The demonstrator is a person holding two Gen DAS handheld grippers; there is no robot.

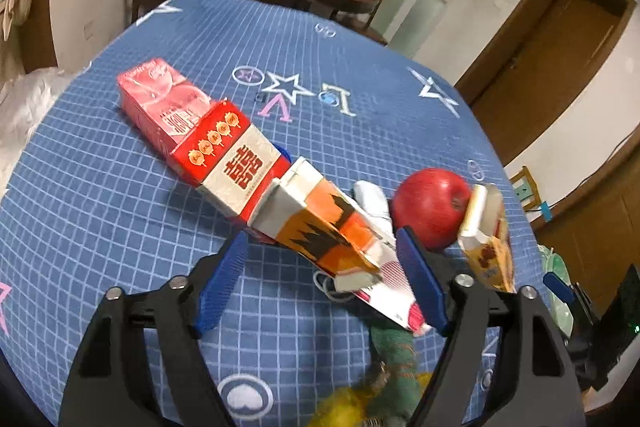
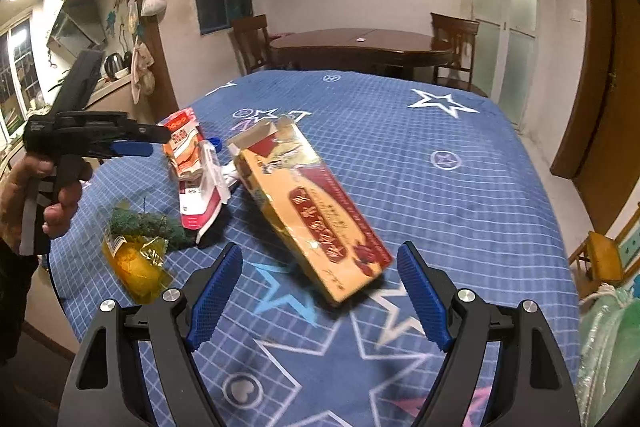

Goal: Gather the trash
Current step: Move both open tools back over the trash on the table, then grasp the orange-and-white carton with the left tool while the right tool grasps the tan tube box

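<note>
Trash lies on a blue star-patterned tablecloth (image 1: 100, 211). In the left wrist view a pink-red box (image 1: 160, 99), a red-and-white box (image 1: 228, 155) and an orange carton (image 1: 320, 223) lie in a row, with a red apple (image 1: 432, 207) and a tan box (image 1: 484, 239) to the right. My left gripper (image 1: 320, 267) is open just short of the orange carton, holding nothing. My right gripper (image 2: 320, 291) is open in front of the long tan box (image 2: 312, 207), not touching it. A hand holds the left gripper (image 2: 154, 141) at the table's left edge.
A yellow wrapper (image 2: 134, 263), a green fuzzy item (image 2: 148, 223) and a flat red-and-white packet (image 2: 204, 195) lie near the front left. A green plastic bag (image 2: 608, 347) hangs at the right. A wooden dining table (image 2: 360, 47) with chairs stands behind.
</note>
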